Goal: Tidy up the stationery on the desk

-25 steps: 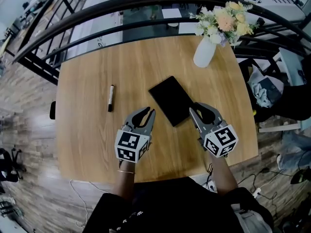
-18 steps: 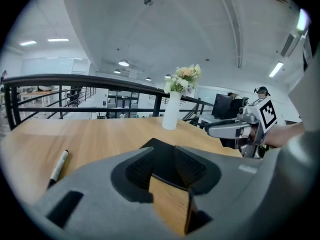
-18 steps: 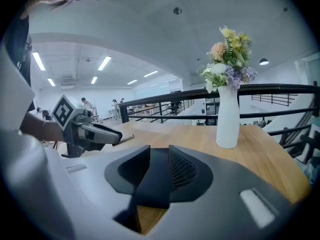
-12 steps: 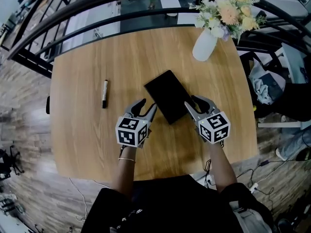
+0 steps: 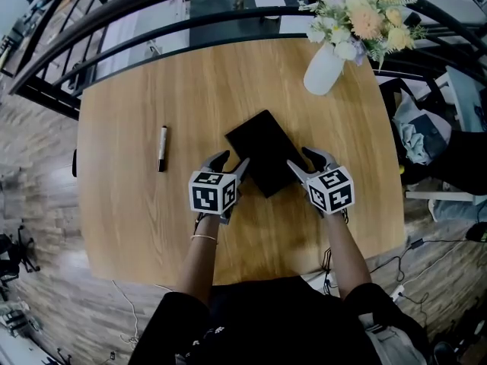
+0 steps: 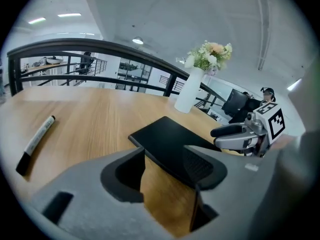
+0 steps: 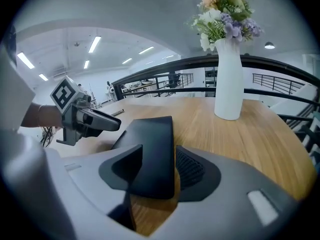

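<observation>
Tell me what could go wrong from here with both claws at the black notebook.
Both claws have just been opening. The black notebook lies flat on the table; a corner sits between the right claw's jaws, unpinched, and the left claw has only its edge at its tips.
1. The flat notebook gives little to bite: jaws may scrape the wood or slip off.
2. Uneven closing could push the notebook aside, perhaps toward the vase.
</observation>
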`<state>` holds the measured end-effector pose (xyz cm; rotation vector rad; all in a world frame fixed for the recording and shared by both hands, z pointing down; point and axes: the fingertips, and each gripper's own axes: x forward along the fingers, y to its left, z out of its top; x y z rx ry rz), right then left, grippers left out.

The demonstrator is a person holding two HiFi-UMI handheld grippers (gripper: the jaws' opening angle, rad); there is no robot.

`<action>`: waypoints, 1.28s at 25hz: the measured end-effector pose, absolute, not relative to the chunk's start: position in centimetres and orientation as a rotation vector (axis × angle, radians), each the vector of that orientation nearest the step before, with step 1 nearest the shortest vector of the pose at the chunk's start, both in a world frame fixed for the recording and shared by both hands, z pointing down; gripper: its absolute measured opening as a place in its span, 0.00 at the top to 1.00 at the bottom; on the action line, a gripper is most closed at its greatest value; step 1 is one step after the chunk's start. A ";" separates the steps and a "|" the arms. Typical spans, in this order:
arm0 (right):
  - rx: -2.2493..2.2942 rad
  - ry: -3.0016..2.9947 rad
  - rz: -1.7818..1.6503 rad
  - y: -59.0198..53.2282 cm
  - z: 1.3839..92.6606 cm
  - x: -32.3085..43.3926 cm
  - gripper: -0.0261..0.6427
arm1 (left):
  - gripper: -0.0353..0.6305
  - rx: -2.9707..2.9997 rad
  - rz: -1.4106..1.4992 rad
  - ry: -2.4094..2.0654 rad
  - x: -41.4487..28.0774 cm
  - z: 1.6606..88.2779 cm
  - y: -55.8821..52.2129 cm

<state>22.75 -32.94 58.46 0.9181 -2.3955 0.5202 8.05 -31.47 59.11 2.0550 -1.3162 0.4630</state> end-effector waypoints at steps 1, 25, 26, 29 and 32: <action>0.910 -2.391 0.530 -32.9 58.7 22.7 0.63 | 0.59 2.040 0.460 -1.314 8.0 59.4 -31.6; 0.820 -2.305 0.651 -32.5 61.6 22.0 0.64 | 0.68 1.956 0.520 -1.286 9.0 61.9 -32.5; 0.821 -2.303 0.646 -32.4 61.6 22.0 0.64 | 0.68 1.957 0.521 -1.286 8.9 61.9 -32.4; 0.823 -2.298 0.644 -32.0 61.6 21.8 0.64 | 0.69 1.958 0.525 -1.284 8.8 61.8 -32.2; 0.829 -2.296 0.644 -31.6 61.5 21.6 0.64 | 0.69 1.962 0.530 -1.278 8.6 61.8 -31.9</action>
